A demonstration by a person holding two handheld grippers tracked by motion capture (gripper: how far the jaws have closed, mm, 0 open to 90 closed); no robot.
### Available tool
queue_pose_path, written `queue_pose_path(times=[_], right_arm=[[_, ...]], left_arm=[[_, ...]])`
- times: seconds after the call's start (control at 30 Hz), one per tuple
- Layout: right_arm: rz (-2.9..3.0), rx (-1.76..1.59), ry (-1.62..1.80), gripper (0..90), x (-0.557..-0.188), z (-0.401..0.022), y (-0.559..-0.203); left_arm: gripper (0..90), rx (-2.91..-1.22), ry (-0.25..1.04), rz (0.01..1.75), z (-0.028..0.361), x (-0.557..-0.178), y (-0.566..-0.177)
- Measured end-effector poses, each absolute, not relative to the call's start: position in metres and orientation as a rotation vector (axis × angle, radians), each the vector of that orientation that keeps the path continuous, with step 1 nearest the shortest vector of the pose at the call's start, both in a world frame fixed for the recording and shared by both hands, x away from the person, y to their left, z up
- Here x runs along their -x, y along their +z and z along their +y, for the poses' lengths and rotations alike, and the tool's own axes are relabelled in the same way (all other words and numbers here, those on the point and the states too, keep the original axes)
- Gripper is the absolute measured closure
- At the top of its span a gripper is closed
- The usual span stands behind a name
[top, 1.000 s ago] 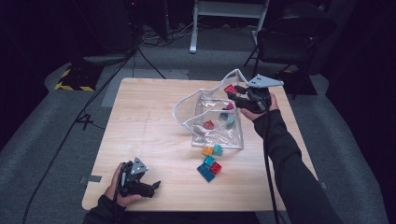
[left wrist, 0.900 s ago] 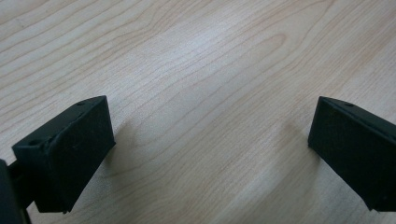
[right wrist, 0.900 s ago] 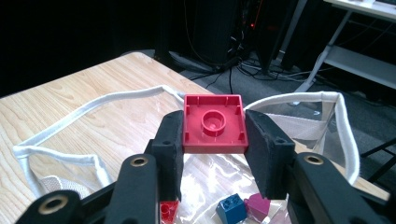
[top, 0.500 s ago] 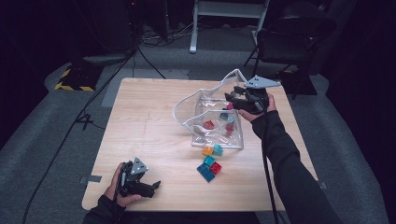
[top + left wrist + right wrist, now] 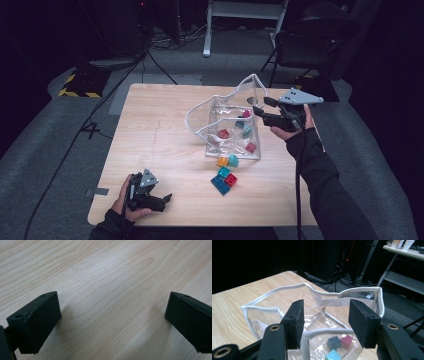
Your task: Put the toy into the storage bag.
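My left gripper (image 5: 166,198) rests wide open on the pale wooden table (image 5: 150,130). Loose coloured plastic blocks (image 5: 224,178) lie mid-table. Farther off, my right gripper (image 5: 324,322), jaws just opening, has released the clear white-trimmed plastic bag (image 5: 227,122); the bag may sag and spill.

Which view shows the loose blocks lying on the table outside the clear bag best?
The high view: the loose blocks lie in a cluster on the table just in front of the clear bag, unobstructed. The right gripper view looks into the bag at blocks inside it; the left gripper view looks down on bare wood between its claw's jaws.
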State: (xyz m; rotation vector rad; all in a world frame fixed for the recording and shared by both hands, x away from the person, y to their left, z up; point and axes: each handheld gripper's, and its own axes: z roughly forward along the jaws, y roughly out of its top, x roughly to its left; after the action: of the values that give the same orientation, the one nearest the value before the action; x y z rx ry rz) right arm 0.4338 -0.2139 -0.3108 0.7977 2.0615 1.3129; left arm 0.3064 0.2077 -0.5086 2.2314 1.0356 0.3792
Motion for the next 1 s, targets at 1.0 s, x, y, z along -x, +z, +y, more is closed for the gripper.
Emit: queue_pose_path(times=[1.0], right_arm=[[2.236,-0.695,1.334,46.6,-0.347,-0.229,-0.396]], left_arm=[[0.5,-2.227,0.377,1.041,0.207,-0.306,-0.509]])
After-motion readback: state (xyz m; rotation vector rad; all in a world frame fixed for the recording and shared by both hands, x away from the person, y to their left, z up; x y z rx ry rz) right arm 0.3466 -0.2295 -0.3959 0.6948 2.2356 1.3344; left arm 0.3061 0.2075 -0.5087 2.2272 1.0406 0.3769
